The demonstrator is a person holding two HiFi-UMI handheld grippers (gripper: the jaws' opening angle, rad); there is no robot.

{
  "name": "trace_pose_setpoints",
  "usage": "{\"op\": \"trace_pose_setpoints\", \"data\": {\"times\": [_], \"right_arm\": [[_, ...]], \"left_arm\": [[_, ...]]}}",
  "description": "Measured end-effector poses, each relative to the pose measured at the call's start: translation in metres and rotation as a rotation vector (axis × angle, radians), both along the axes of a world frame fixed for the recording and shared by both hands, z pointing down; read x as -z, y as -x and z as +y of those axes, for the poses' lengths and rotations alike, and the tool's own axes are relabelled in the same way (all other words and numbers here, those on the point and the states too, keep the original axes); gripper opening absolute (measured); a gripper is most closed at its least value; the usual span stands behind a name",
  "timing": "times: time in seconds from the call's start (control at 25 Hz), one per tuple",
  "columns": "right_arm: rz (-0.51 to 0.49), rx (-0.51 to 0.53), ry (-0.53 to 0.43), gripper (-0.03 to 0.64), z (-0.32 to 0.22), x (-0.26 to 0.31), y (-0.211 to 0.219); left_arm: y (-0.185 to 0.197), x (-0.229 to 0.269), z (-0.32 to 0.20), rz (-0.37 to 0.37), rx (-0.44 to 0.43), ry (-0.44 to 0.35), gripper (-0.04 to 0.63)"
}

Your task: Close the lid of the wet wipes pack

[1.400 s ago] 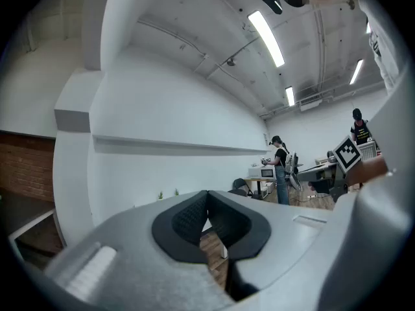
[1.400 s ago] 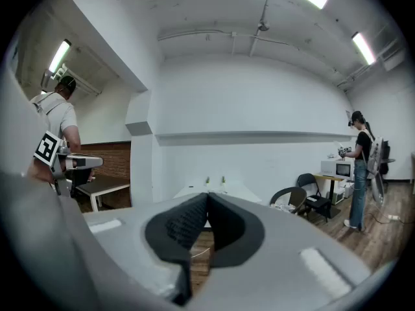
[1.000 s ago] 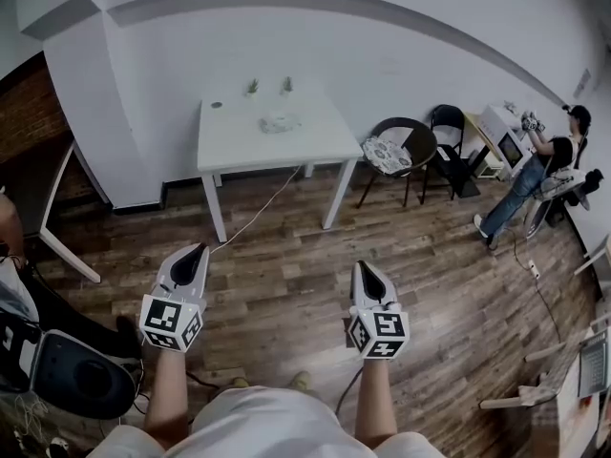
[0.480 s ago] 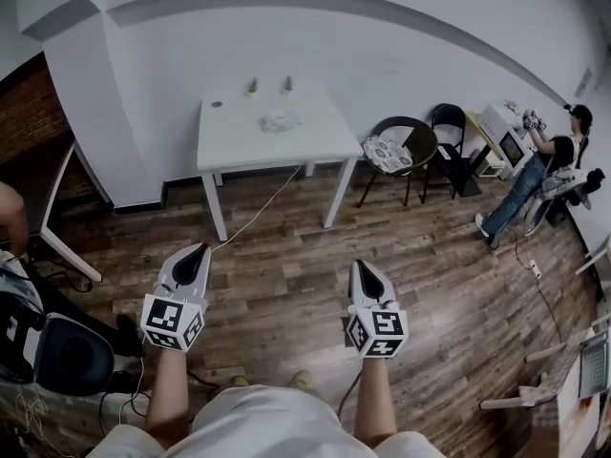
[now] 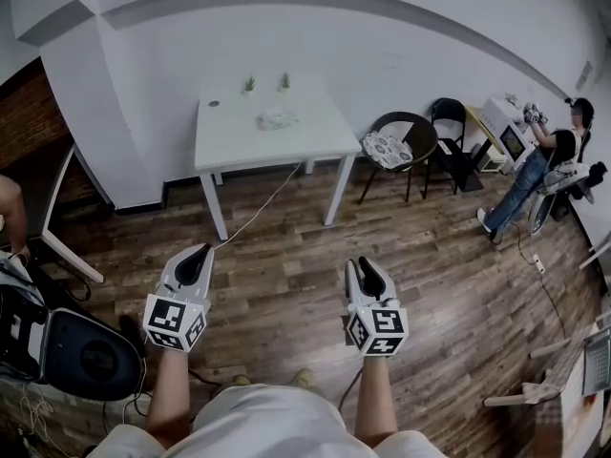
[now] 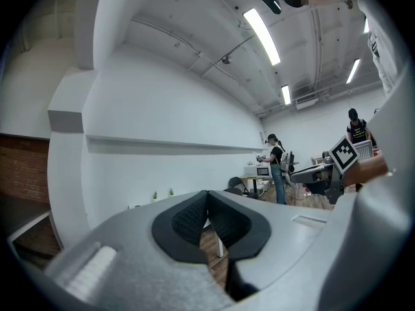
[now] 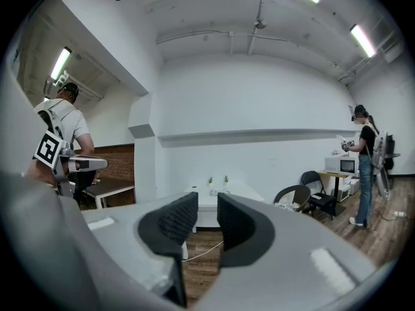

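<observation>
The wet wipes pack (image 5: 277, 119) is a small pale packet lying on the white table (image 5: 229, 146) by the far wall, behind it two small potted plants (image 5: 249, 85). Whether its lid is up cannot be made out at this distance. Both grippers hang over the wooden floor, well short of the table and pointing toward it. My left gripper (image 5: 199, 253) (image 6: 207, 197) has its pads pressed together on nothing. My right gripper (image 5: 362, 266) (image 7: 207, 203) is opening, a gap shows between its pads and nothing is between them.
A cable (image 5: 258, 213) runs from under the table across the floor. Black chairs (image 5: 406, 146) stand right of the table. A person (image 5: 544, 165) stands at a desk far right. A black office chair (image 5: 81, 356) sits at the near left.
The right gripper's jaws have parted from shut to a visible gap. Both hands stay in about the same place. The black chair at the left has shifted a little.
</observation>
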State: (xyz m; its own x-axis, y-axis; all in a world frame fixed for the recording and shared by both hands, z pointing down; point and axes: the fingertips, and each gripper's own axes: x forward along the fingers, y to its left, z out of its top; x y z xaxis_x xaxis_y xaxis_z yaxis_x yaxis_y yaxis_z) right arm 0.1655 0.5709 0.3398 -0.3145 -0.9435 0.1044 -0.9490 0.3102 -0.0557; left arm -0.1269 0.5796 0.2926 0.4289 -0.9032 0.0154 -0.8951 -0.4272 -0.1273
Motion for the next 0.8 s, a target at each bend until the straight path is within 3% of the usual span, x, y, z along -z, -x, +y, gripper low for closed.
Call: {"op": "trace_pose_setpoints", "data": {"times": [0.32, 0.8], "right_arm": [[-0.009, 0.012, -0.008, 0.1, -0.023, 0.0, -0.025], [-0.004, 0.085, -0.015, 0.1, -0.074, -0.007, -0.081]], "left_arm": [[-0.025, 0.0, -0.018, -0.015, 0.015, 0.005, 0.006], [-0.095, -0.006, -0.054, -0.043, 0.041, 0.001, 0.006]]}}
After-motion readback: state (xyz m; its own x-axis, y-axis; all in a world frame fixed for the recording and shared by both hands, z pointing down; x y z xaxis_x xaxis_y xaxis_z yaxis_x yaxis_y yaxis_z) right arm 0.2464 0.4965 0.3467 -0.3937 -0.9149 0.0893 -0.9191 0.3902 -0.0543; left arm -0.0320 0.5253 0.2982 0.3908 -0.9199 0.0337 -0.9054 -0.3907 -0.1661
